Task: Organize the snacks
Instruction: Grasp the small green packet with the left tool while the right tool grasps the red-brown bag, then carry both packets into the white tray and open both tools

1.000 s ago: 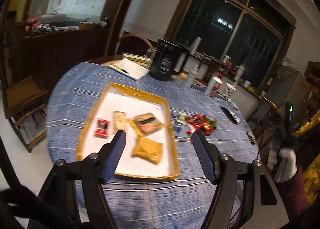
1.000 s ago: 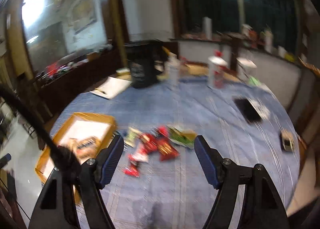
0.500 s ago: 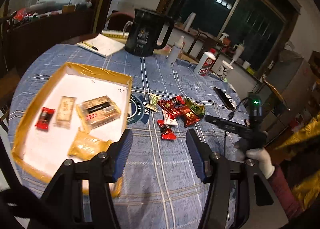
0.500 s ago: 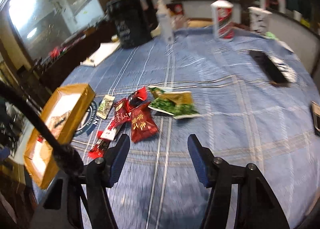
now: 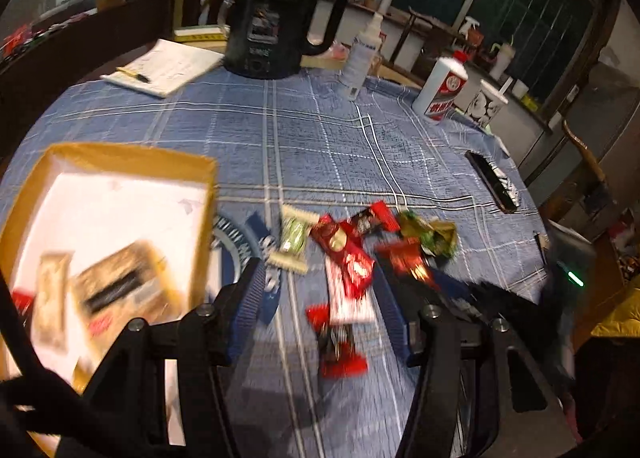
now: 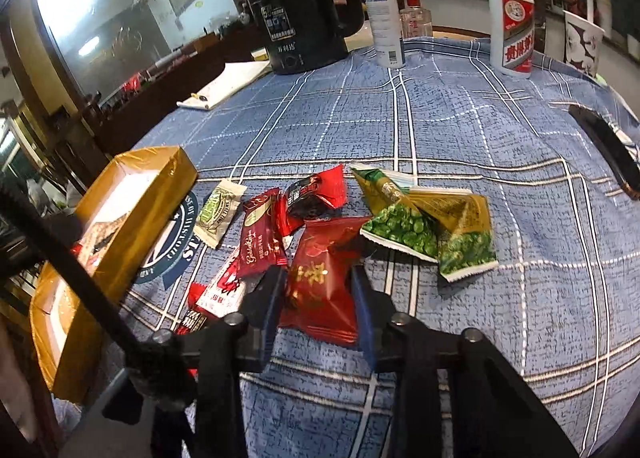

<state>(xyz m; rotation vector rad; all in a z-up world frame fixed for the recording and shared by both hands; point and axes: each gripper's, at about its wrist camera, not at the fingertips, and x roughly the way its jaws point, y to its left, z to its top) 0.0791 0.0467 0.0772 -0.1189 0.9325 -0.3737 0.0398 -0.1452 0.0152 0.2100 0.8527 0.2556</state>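
The right gripper (image 6: 318,298) has its two blue pads on either side of the red pillow packet (image 6: 320,278), close against its crinkled sides; whether they are already pinching it I cannot tell. That packet lies at the near edge of the loose snack pile (image 6: 348,226) on the blue checked table (image 6: 520,138), just to the right of the gold-edged tray (image 6: 136,210). It looks light, soft and air-filled, with slippery foil, so I judge a hold across the puffed middle safer than at a sealed end, with gentle pressure to spare whatever is inside. The left gripper (image 5: 320,306) is spread wide and empty, hovering over the tray-side end of the pile above a small red wrapper (image 5: 340,346). Readable writing is scarce: gold Chinese characters on the red packet, "Golden" in script on the dark red bar (image 6: 260,234) nearer the tray, and 贵州茅台 on the white bottle (image 6: 516,22) far beyond the pile, right of the black kettle (image 6: 304,6)
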